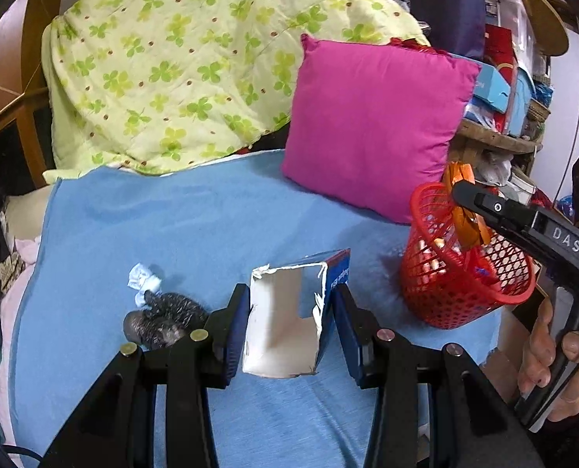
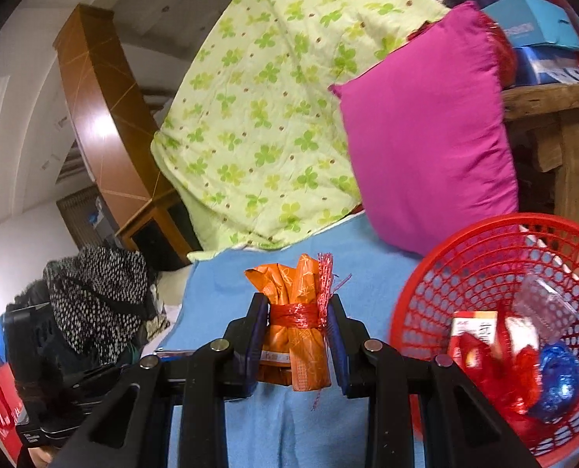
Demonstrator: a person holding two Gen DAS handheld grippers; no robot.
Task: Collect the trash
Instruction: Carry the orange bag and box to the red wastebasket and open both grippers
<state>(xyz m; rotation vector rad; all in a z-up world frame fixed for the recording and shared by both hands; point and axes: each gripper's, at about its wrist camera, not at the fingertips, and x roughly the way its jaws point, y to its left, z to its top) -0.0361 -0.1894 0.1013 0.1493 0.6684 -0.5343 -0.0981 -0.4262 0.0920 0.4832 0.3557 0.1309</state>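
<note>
Left gripper [image 1: 294,323] pitched down over the bed's blue sheet [image 1: 195,218], jaws pinching a torn white carton [image 1: 289,327] w/ blue printed side, open end facing cam. Carton sits clear of the sheet, pads pressed on both side walls.

Right gripper [image 2: 297,345] near level, jaws pinched on an orange wrapper bundle [image 2: 295,335] tied w/ red string, just left of the red basket [image 2: 425,304] rim. In left wrist view the right gripper comes in from the right edge, person's hand [image 1: 554,362] wrapped round the grip, tip over the basket rim; bundle partly behind the finger there.

Basket sits at the bed's right edge, near the magenta pillow [image 1: 375,124]. Inside: red/white box, red crinkly wrap, blue foil ball, clear plastic bit; print unreadable.

Loose trash on the sheet, left of the left jaws: crumpled white paper [image 1: 143,279] touching a dark grey wad [image 1: 164,319]. Wad partly hidden behind left finger, can't tell what it is.

Green clover quilt [image 1: 180,66] heaped at the bed's far end, beside the pillow. Shelf clutter [image 1: 500,89] behind pillow, mostly blocked. Black/white spotted fabric [image 2: 94,296] at bed's left edge, cut off. Dark device under it in right wrist view, blurred, can't ID. Lower part of both views blocked by gripper bodies.
</note>
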